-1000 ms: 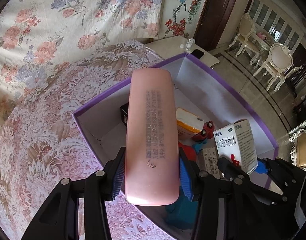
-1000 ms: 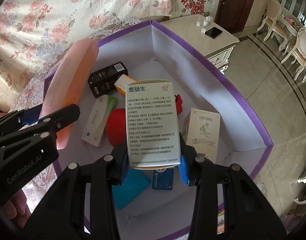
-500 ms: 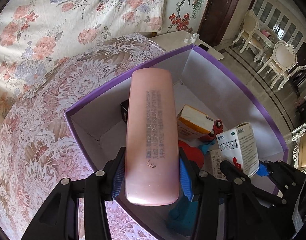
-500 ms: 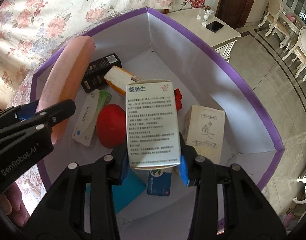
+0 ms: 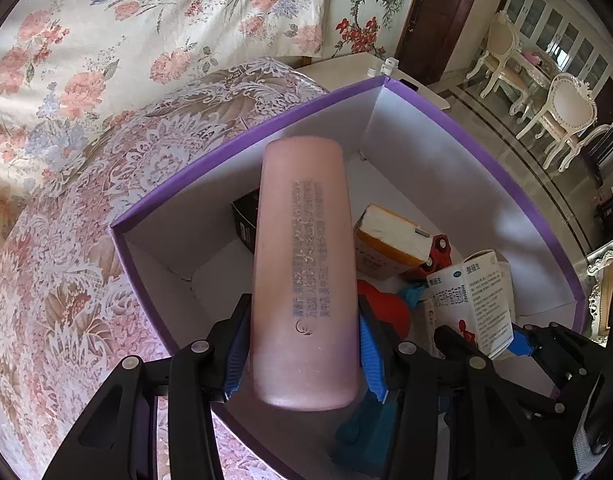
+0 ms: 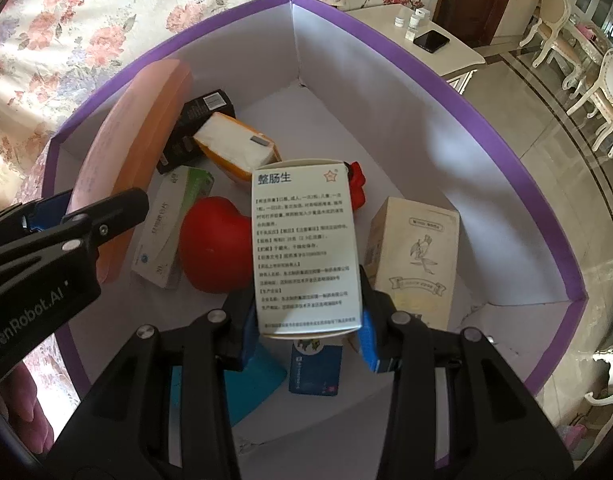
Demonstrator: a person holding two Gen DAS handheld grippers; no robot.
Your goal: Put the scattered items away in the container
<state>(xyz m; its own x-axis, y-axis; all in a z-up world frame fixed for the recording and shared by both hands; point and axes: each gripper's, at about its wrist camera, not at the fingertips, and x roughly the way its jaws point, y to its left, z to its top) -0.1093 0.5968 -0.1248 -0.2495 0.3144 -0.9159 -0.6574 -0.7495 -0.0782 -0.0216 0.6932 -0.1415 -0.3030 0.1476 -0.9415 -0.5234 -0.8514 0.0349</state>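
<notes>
Pink and smooth, the long case [image 5: 304,280] sits clenched between the blue pads of my left gripper [image 5: 302,356], its long axis running straight forward along the fingers and out over the near wall of the purple box [image 5: 242,152]. My right gripper [image 6: 308,328] grips the white medicine carton [image 6: 304,240] the same way, long side forward, held upright above the middle of the box floor. Both items hang inside the rim already, so I judge that what matters next is straight down: the case is over the left side, beside the wall, and the carton is over a crowded patch.

Below the carton lie a red heart-shaped toy [image 6: 216,240], a green-and-white pack [image 6: 174,224], a cream box [image 6: 414,256] standing by the right wall, a blue card pack [image 6: 314,368] and a teal item [image 6: 250,388]. Further back are a yellow-sided box [image 6: 236,148], a black box [image 6: 202,116] and a small red toy [image 6: 356,184].

The left floor strip under the case looks bare, and I think its length fits along that wall. The carton will likely land on other things, perhaps tipping against the heart.
</notes>
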